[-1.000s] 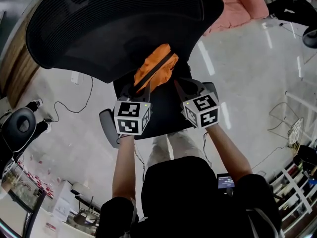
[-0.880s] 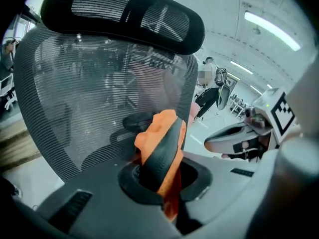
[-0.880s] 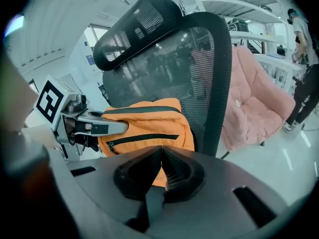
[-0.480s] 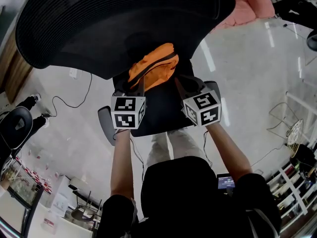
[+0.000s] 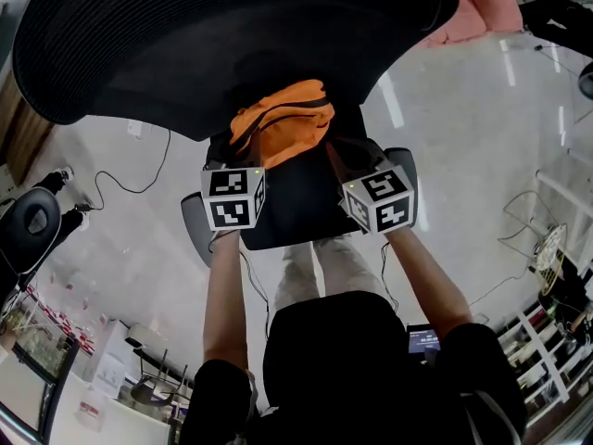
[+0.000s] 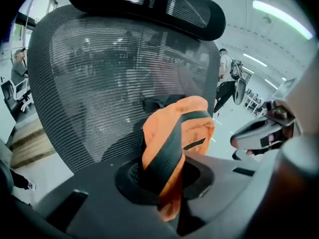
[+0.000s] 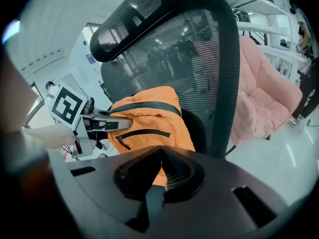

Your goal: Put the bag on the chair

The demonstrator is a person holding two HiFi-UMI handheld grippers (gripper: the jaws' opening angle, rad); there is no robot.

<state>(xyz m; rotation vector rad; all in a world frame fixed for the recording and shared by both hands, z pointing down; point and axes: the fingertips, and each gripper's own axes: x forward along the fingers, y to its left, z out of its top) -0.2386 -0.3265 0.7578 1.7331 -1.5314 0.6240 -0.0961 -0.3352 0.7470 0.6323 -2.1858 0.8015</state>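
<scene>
Holding an orange fabric bag (image 5: 283, 119) before a black mesh chair (image 5: 185, 54).
Left gripper (image 6: 164, 178) is clamping its black strap (image 6: 167, 148); right gripper (image 7: 160, 171) is pressing shut beside it.

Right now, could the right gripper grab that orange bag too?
Probably yes. The orange bag hangs just beyond the right gripper, with nothing between them. Its jaws are shut, so it would need to open first. The left gripper is clamped on the bag.
</scene>
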